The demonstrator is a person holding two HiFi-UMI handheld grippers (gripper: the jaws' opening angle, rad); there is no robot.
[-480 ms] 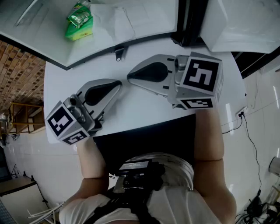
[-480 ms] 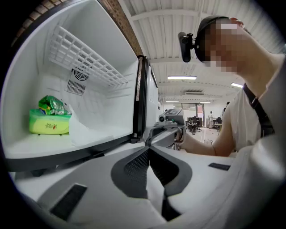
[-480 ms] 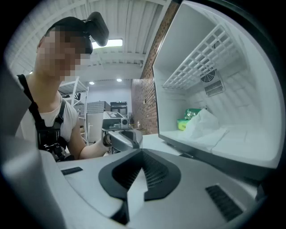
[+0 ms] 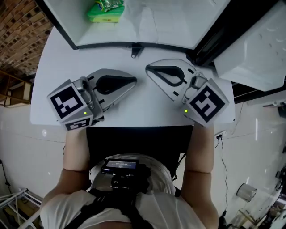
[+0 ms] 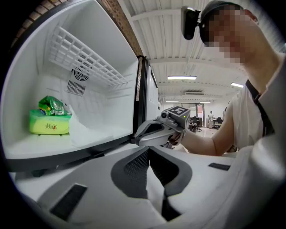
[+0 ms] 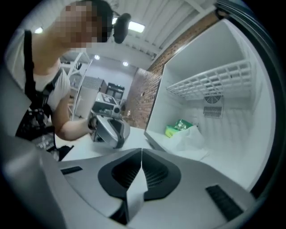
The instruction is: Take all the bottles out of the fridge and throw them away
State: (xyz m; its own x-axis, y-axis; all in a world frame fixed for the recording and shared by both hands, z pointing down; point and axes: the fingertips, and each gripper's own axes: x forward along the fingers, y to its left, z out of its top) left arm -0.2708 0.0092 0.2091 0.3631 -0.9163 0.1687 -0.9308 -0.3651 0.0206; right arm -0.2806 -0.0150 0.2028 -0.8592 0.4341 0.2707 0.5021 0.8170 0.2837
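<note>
Green packet aside, the open fridge shows no bottle (maybe deeper in), and left claw and right claw, both closed empty, have swung level before it to search.

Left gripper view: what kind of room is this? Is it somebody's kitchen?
Probably a big office or lab, not a home kitchen: long strip lights on a high ceiling, a bare brick wall, and the open fridge standing at a plain white table.
</note>
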